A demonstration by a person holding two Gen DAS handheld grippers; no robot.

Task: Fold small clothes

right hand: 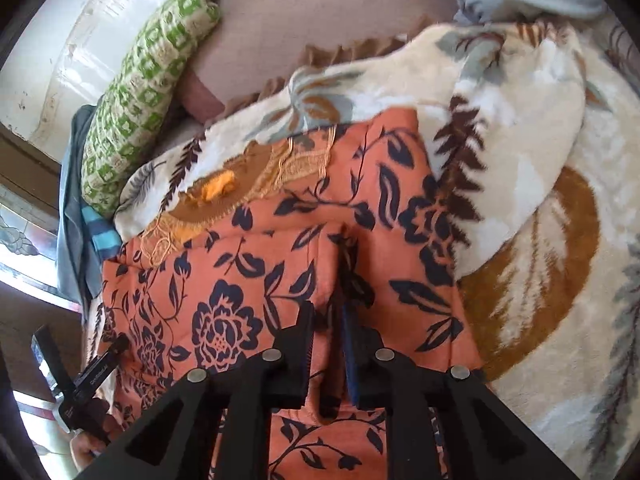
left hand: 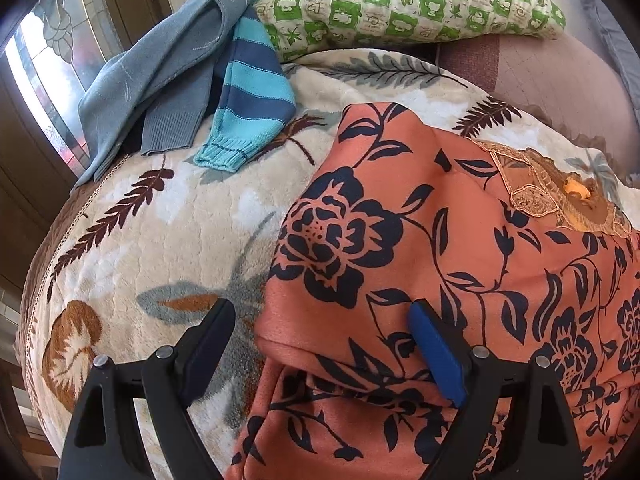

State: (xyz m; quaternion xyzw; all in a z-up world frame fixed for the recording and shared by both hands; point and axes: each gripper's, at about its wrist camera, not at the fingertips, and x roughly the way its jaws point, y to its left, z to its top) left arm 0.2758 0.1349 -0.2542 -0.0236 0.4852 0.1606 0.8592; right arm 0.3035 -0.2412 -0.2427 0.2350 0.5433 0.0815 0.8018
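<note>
Right gripper: lower centre of the right wrist view, jaws narrow and pinched on a raised ridge of the orange floral garment.
Left gripper: bottom of the left wrist view, jaws wide; one finger over the blanket, the other over the garment, its left edge lying between them. Whether the fingers touch the cloth cannot be told.
Garment place: spread on the blanket on the bed, filling the lower right of the left wrist view; a lace neckline lies toward the upper right.
Garment edges: the left hem runs top to bottom through the frame's middle; a folded lip lies at lower centre.
Open room: bare blanket left of the garment, up to the bed edge at far left.
Upper left: grey-blue sweater and striped blue sleeve, well apart from the garment.
Top: green checked pillow, on the pink bedding behind the blanket.
Right wrist view, right side: a folded-over blanket flap beside the garment's right edge.
</note>
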